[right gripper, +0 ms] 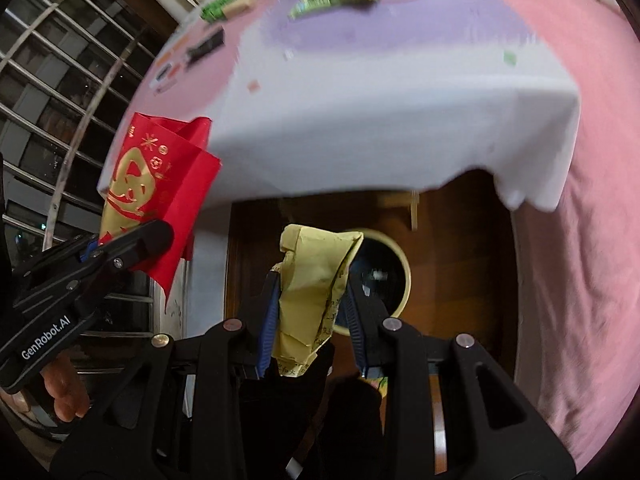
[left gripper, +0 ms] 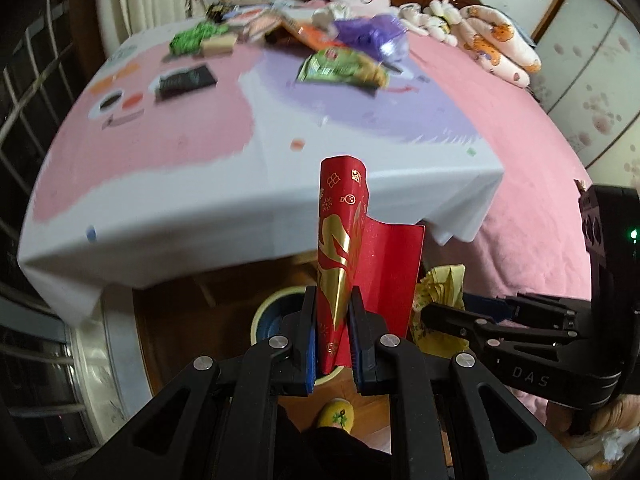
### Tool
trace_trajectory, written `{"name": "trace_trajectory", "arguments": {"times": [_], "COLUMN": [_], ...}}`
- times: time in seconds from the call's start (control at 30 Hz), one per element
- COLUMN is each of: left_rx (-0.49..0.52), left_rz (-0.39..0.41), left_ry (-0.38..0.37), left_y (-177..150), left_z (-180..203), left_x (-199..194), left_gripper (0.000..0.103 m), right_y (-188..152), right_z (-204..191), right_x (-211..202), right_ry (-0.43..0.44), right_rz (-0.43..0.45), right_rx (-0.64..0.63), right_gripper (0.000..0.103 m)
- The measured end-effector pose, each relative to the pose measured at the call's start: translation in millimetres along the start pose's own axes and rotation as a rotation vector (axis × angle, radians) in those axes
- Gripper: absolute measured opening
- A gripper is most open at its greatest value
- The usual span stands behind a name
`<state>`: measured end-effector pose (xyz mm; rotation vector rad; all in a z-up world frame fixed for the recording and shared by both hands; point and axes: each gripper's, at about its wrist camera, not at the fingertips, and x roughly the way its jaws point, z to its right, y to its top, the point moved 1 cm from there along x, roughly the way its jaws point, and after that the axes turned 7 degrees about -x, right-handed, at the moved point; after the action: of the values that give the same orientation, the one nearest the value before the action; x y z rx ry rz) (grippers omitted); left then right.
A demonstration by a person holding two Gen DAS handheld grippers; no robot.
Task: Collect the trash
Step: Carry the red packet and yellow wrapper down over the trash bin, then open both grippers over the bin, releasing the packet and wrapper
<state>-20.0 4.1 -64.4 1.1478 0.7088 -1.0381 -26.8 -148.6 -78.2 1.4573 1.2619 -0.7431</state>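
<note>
A red envelope (left gripper: 340, 256) with gold print stands upright between the blue-padded fingers of the left hand-held gripper (left gripper: 333, 332), which is clamped on its lower part; a plain red flap of it folds out to the right. In the right wrist view the same envelope (right gripper: 156, 192) shows at the left, pinched in that gripper (right gripper: 132, 240). The right hand-held gripper (right gripper: 310, 312) is closed on a crumpled yellow paper (right gripper: 310, 292) bearing dark printed characters, which rises above its fingertips. From the left wrist view this gripper (left gripper: 444, 312) sits just to the right, with the yellow paper (left gripper: 440, 284) at its tip.

Below and just beyond both grippers, on the wooden floor (right gripper: 460, 240), stands a round bin (right gripper: 400, 264) with a pale rim and dark inside. Ahead and above it lies the bench (left gripper: 180, 208) under a white, pink and lilac cloth. On its far side rest a green snack bag (left gripper: 344, 66), a purple wrapper (left gripper: 372, 34), a green packet (left gripper: 192, 38) and a dark flat packet (left gripper: 184, 80). To the right spreads a pink bed (left gripper: 520, 140).
</note>
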Motion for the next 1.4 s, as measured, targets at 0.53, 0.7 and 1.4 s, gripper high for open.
{"name": "trace_trajectory", "arguments": {"times": [0.53,0.7,1.4], "left_rx": [-0.037,-0.031,-0.056], "left_rz": [-0.168,-0.210,-0.111], "left_ry": [0.069,0.081,0.138], "left_y": [-80,-96,-81], "left_z": [-77,-91,-100], "left_x": [213,268,248], "left_gripper": [0.013,0.017,0.074], "right_y": [-59,-73,-72], "right_z": [76,95,86], "right_x": [237,296,293], "right_ry": [-0.061,-0.066,-0.109], "right_rz": [-0.160,-0.195,-0.151], "right_rx": [0.139,0.179,0.198], "right_gripper": [0.029,0.030,0.056]}}
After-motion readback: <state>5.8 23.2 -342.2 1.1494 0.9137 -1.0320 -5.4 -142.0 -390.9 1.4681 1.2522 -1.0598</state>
